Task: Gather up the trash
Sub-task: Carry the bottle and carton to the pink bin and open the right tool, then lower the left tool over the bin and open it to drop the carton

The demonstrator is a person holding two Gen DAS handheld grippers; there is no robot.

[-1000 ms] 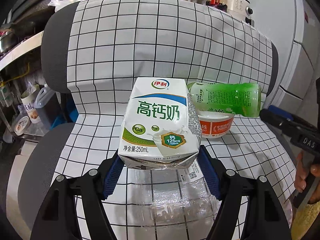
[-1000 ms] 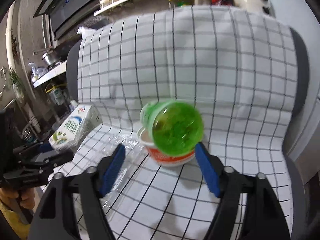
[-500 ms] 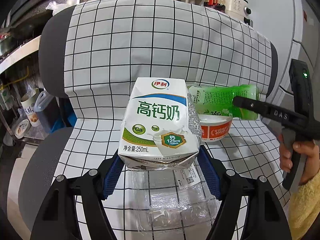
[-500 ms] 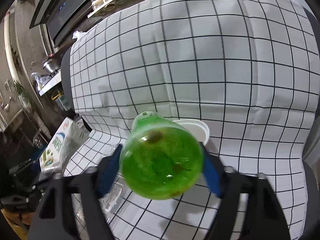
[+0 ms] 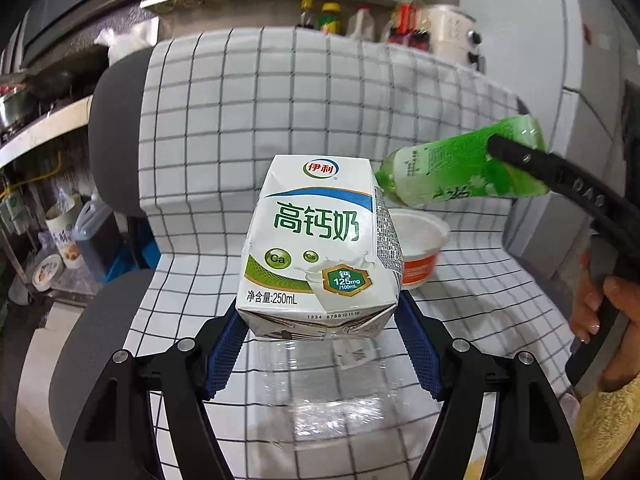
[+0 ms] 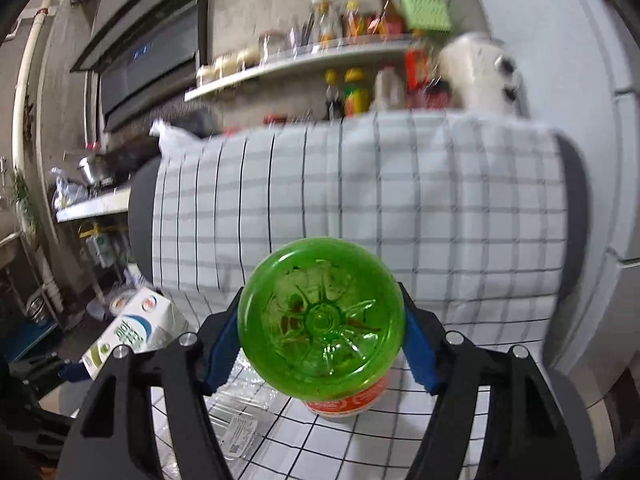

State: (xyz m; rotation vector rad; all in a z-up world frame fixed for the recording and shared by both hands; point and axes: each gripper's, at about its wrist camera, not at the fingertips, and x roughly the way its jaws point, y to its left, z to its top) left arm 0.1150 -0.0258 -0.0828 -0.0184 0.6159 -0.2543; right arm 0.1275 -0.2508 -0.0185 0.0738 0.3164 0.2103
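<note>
A white and green milk carton (image 5: 320, 240) is up off the seat, my left gripper (image 5: 320, 332) shut on its lower end. In the right wrist view the carton (image 6: 136, 332) shows at lower left. My right gripper (image 6: 320, 332) is shut on a green plastic bottle (image 6: 320, 320), whose base faces the camera. From the left wrist view the bottle (image 5: 452, 172) hangs tilted above an orange and white bowl (image 5: 420, 248), apart from it. A crushed clear plastic bottle (image 5: 328, 392) lies on the seat under the carton.
The trash rests on a grey chair draped in a black-and-white checked cloth (image 5: 280, 112). A shelf with several bottles (image 6: 352, 92) runs behind it, a white fridge (image 6: 600, 160) stands at the right, and kitchen clutter (image 5: 60, 240) at the left. A person's hand (image 5: 608, 312) holds the right gripper.
The right gripper's jaws closed on the green bottle and lifted it clear of the bowl, tipping the view upward. The left gripper rose a little with the carton.
</note>
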